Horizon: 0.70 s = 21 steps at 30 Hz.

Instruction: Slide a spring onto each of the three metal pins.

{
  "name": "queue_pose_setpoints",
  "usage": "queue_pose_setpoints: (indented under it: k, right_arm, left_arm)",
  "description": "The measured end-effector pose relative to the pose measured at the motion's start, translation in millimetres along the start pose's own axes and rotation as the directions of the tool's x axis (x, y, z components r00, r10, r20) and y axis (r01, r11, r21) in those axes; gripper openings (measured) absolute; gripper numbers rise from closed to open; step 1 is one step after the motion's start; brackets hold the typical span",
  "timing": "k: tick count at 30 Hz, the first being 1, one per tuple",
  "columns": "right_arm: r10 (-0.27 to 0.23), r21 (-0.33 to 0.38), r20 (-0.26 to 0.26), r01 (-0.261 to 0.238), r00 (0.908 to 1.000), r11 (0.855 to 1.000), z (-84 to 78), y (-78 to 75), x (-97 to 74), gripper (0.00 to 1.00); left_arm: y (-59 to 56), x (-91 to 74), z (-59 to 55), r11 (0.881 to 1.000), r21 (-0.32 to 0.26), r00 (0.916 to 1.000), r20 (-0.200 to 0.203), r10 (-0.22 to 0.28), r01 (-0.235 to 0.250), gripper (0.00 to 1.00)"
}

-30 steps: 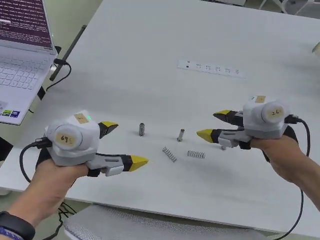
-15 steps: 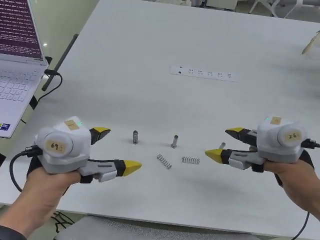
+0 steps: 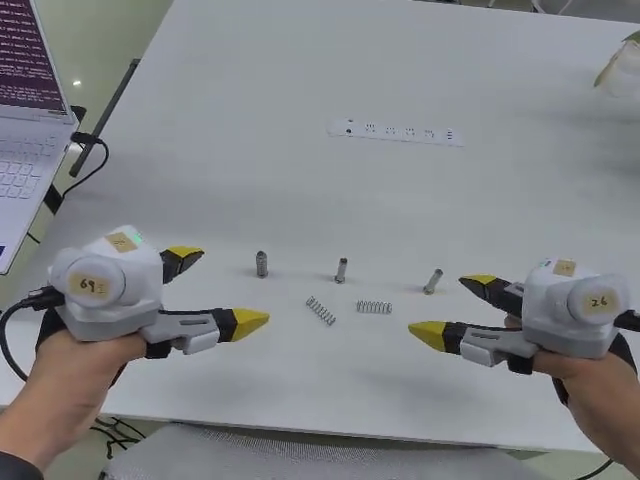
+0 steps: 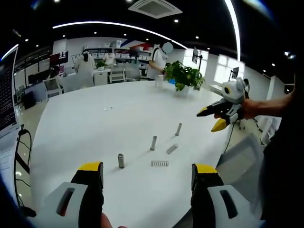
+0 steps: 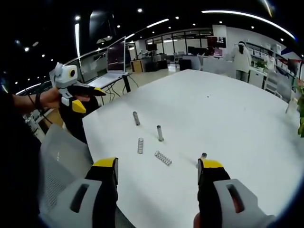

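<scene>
**Springs loose beside the pins, both grippers empty**

White table [image 3: 400,60] spreads from the near edge to the far side of the head view. An open laptop [image 3: 20,100] sits at its far left edge. The left gripper [image 3: 222,286] hovers over the near left of the table with its yellow-tipped jaws spread wide and nothing between them. The right gripper [image 3: 448,306] hovers at the near right, its jaws likewise wide apart and empty. A white power strip [image 3: 395,132] lies flat farther back, near the middle of the table.

Three short metal pins stand in a row between the grippers. The left pin [image 3: 262,264] looks thicker and ribbed, as if a coil sits around it, though it is too small to be sure. The middle pin [image 3: 341,270] and the right pin [image 3: 433,281] look bare, and the right one leans a little. Just nearer than the middle pin, two springs lie on their sides on the table: the slanted spring [image 3: 320,310] to the left and the level spring [image 3: 373,307] beside it on the right, apart from each other and from the pins.
</scene>
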State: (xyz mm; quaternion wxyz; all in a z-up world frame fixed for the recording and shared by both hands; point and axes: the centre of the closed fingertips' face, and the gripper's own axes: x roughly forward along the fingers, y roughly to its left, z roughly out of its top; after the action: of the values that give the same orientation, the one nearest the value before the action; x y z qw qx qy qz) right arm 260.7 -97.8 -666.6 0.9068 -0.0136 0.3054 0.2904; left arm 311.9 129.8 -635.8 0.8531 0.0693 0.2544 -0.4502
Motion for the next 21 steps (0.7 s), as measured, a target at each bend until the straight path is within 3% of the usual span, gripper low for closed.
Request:
queue_pose_setpoints:
  k: [13,21]
  right_arm:
    - [-0.007,0.005,0.019,0.007,0.9998,1.000,5.0,-0.3,-6.3,0.68]
    - [-0.011,0.016,0.011,0.011,0.9999,1.000,0.4,1.8,-11.1,0.69]
  left_arm:
    - [-1.2,1.1,1.6,1.000,0.017,0.9999,-0.012,-0.004,0.005,0.72]
    - [-5.5,7.7,5.6,0.996,0.078,0.9982,-0.046,-0.039,0.042,0.72]
